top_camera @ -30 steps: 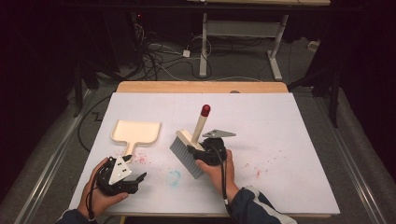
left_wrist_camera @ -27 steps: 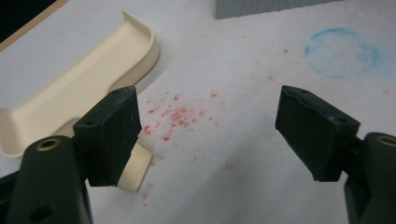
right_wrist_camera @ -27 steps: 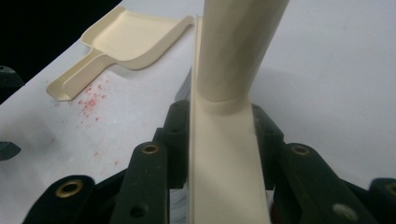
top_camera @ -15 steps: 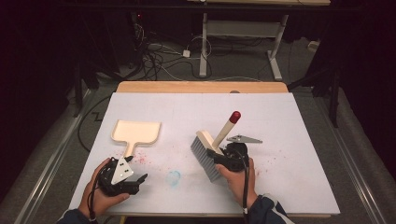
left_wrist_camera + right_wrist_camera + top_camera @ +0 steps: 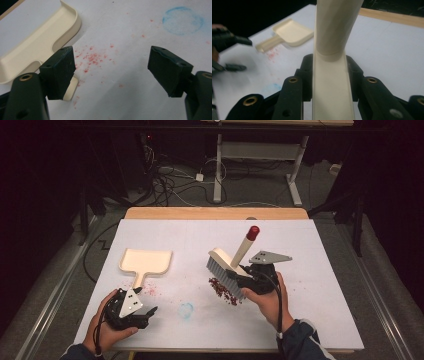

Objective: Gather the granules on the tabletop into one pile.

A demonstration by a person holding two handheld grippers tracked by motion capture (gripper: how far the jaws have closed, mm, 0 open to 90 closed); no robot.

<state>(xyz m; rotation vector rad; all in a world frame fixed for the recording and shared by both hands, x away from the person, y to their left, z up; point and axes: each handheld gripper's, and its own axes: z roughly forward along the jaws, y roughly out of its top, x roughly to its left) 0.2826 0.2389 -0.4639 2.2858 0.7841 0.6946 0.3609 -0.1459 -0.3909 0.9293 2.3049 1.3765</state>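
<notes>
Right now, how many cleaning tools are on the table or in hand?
2: a dustpan lying on the table's left, and a brush held in the right hand-held gripper at centre-right.

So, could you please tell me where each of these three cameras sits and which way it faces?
High view: above the person's side, looking forward and down on the table; both forearms, left gripper and right gripper show.
Left gripper view: on the left gripper, looking down past its open jaws at red crumbs.
Right gripper view: on the right gripper, looking along the clamped brush.
All three share the dustpan.
</notes>
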